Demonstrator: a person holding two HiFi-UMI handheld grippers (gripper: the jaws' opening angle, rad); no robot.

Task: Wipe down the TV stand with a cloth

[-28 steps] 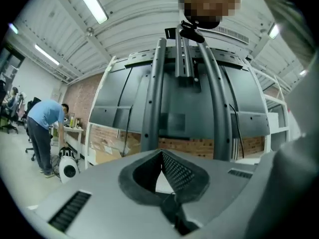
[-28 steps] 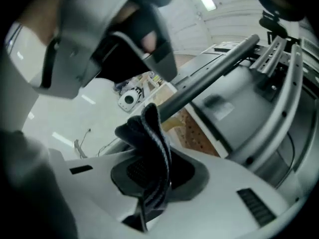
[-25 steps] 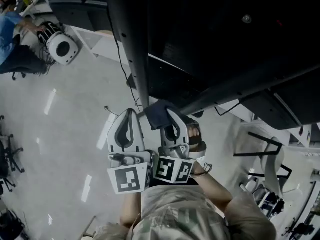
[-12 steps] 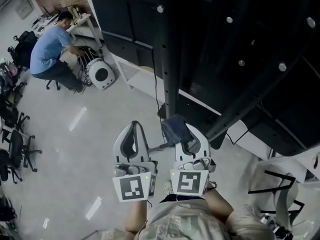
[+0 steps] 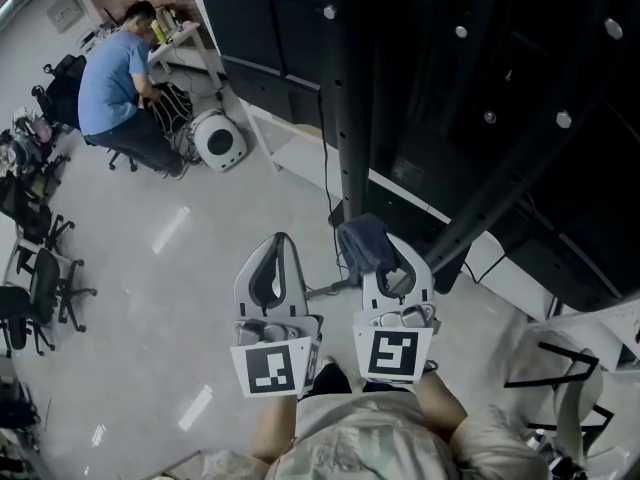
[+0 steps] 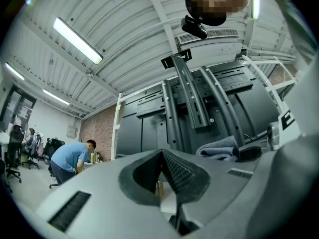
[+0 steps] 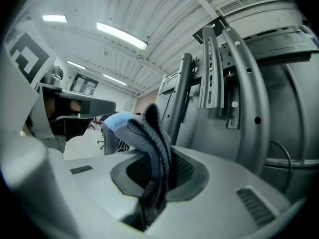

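Clamping a folded grey-blue fabric cloth (image 7: 149, 138) tight between its two jaws, the right gripper (image 7: 158, 171) points at the black metal TV stand (image 7: 249, 108). The cloth's bunched top pokes out past the jaw tips. From the head view, the cloth sits at the 12 o'clock end of the right gripper, close to the foot of the stand's upright post; contact with the post cannot be judged.

The left gripper (image 5: 279, 248) is held just beside the right one, at its 9 o'clock, roughly parallel to it. Its jaws are pressed together at the tips with nothing between them. It hangs over the pale glossy floor (image 5: 150, 298), apart from the stand.

The stand fills the head view from 12 o'clock round to 3 o'clock: dark panels, a perforated upright post and slanted black tubes.

At 10 o'clock, well apart from the grippers, a person in a blue shirt (image 5: 108, 73) sits bent over a desk, with a round white device (image 5: 220, 143) on the floor at that person's 4 o'clock. Black office chairs (image 5: 40, 288) line the 9 o'clock edge. A white tubular frame (image 5: 585, 333) stands at 4 o'clock.
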